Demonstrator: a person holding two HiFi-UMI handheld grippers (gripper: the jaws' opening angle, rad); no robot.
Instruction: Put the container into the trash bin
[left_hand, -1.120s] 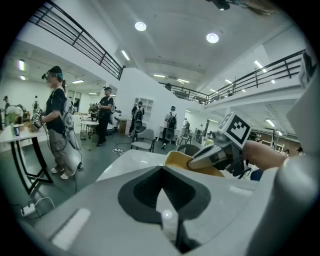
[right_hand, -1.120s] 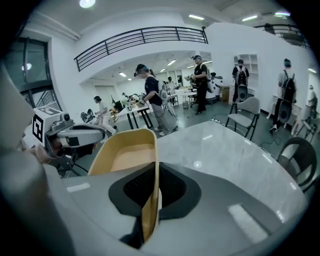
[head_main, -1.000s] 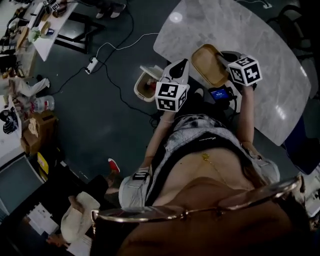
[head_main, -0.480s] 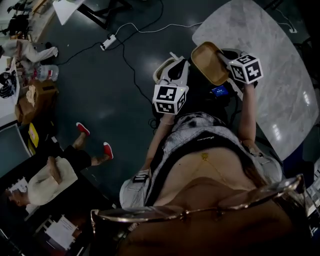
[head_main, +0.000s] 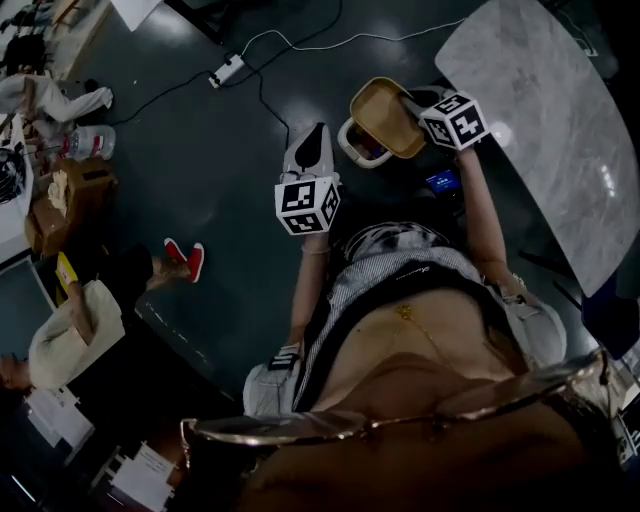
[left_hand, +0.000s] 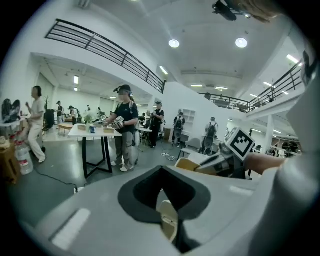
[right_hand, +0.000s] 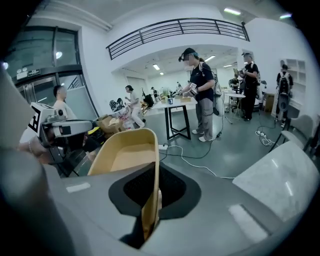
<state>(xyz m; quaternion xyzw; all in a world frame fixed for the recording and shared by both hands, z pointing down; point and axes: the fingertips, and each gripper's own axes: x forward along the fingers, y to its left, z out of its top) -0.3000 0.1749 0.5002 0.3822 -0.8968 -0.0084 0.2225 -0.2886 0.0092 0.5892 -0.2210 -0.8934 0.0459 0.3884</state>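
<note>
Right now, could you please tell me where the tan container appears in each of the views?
Head view: container upper centre, partly over the trash bin.
Left gripper view: only its rim, right of centre.
Right gripper view: left of centre, large and near.
Landmark: marble table, right in head view, lower right in right gripper view.

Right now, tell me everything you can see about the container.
The container is a tan, oblong tray with rounded corners and a raised rim, and looks like moulded paper pulp. It is empty and its open side faces up. The right gripper has its jaws shut on one side wall. In the head view it is off the table and partly covers the bin below.
</note>
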